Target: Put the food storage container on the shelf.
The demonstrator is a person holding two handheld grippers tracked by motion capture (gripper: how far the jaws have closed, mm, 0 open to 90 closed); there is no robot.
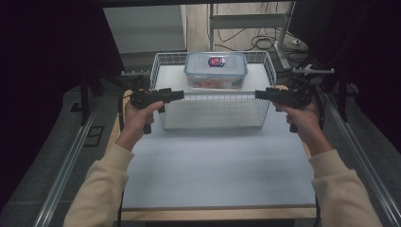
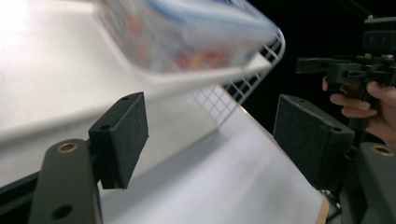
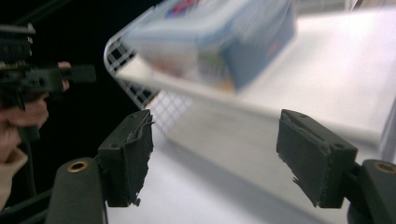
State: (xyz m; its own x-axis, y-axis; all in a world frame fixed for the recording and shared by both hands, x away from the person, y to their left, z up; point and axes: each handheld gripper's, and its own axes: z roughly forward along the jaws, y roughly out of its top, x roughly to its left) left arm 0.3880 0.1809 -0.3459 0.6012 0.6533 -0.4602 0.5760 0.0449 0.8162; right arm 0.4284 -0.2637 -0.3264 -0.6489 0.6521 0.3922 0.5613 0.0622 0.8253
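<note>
White wire basket [image 1: 213, 109] at the worktop's [image 1: 213, 165] 12 o'clock edge, clear lidded food box [image 1: 215, 70] inside against its far wall. Left gripper [image 1: 177, 95] at the basket's 9 o'clock, right gripper [image 1: 261, 94] at 3 o'clock, both level with the near rim and pointing inward. Both spread wide, pads bare, nothing held; seen so in the left gripper view [image 2: 212, 140] and the right gripper view [image 3: 215, 156]. Likely risks: a pad slipping through the mesh or snagging a wire; uneven pinch on the two sides tilting the basket and sliding the box; a sideways knock shoving the basket off the far edge.
</note>
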